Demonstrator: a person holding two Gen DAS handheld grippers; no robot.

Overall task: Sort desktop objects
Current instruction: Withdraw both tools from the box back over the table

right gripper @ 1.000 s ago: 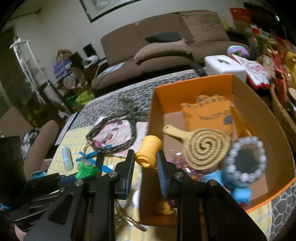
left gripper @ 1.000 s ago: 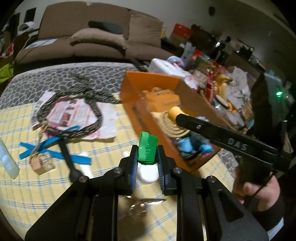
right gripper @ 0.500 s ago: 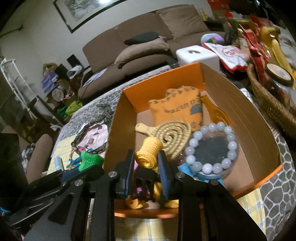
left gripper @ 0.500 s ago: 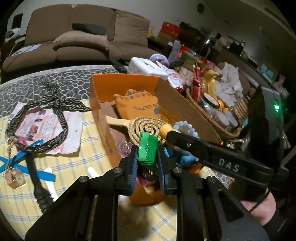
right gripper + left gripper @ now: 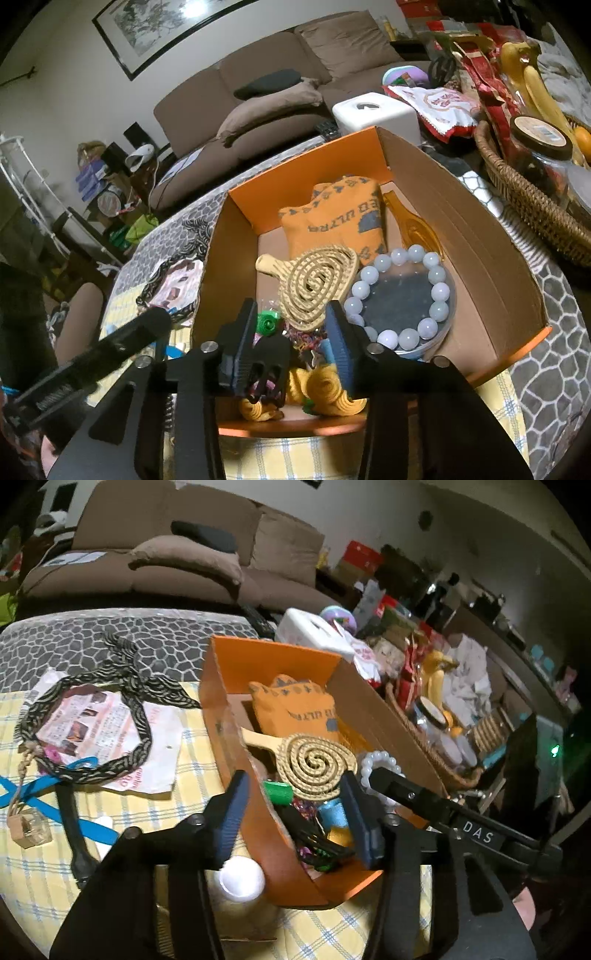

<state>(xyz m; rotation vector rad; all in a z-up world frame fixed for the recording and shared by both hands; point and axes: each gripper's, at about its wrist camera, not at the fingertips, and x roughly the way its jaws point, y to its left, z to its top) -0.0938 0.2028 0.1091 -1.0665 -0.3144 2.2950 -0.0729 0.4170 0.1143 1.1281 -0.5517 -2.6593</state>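
Your orange box (image 5: pixel 480 236) near the worktop's (image 5: pixel 44 882) far edge already holds most of the sorting: pouch (image 5: pixel 332 218), woven spiral fan (image 5: pixel 317 280), bead bracelet (image 5: pixel 402 295), yellow spool (image 5: pixel 325 387) and green spool (image 5: pixel 277 792). Both your left gripper (image 5: pixel 295 812) and right gripper (image 5: pixel 288 347) hang over the box's near end, fingers spread wide and holding nothing. Left outside, by my reading: braided cord (image 5: pixel 88 716), leaflet (image 5: pixel 110 738), blue strips (image 5: pixel 37 794), white cap (image 5: pixel 242 878).

The desk (image 5: pixel 44 853) carries an orange box (image 5: pixel 236 716) at centre; at nine o'clock lie a leaflet (image 5: pixel 107 734), patterned band (image 5: pixel 140 738), blue strips (image 5: pixel 22 794).
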